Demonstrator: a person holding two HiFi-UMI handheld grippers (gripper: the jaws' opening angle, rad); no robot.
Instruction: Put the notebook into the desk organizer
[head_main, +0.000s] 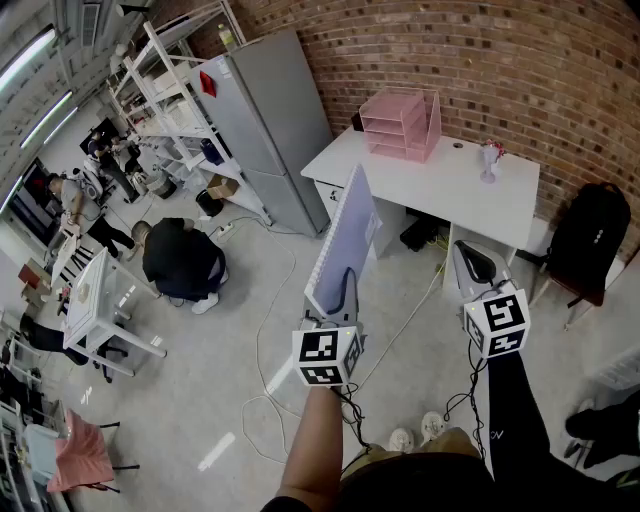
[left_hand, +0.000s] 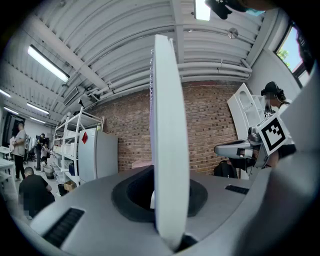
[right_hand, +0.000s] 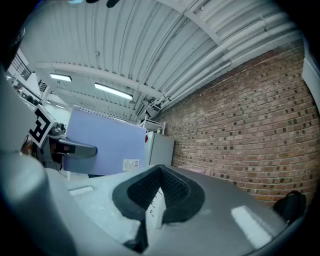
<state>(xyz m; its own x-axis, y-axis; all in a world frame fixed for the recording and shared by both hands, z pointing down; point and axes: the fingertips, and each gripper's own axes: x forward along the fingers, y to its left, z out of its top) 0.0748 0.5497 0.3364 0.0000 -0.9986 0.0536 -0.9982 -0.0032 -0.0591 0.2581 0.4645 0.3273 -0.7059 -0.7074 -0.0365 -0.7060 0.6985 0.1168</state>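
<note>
My left gripper (head_main: 344, 287) is shut on the lower edge of a lavender spiral notebook (head_main: 345, 238) and holds it upright above the floor. In the left gripper view the notebook (left_hand: 170, 150) shows edge-on, rising from between the jaws. The pink desk organizer (head_main: 402, 122) stands at the back left of a white desk (head_main: 440, 190), well ahead of both grippers. My right gripper (head_main: 472, 265) hangs to the right of the notebook, shut with nothing in it. From the right gripper view, the notebook's cover (right_hand: 107, 142) is seen at left.
A grey fridge (head_main: 265, 120) and white shelving (head_main: 170, 100) stand left of the desk. A person in black (head_main: 180, 262) crouches on the floor at left. A goblet-like cup (head_main: 489, 160) is on the desk; a black backpack (head_main: 590, 240) sits on a chair at right. Cables (head_main: 268, 370) trail across the floor.
</note>
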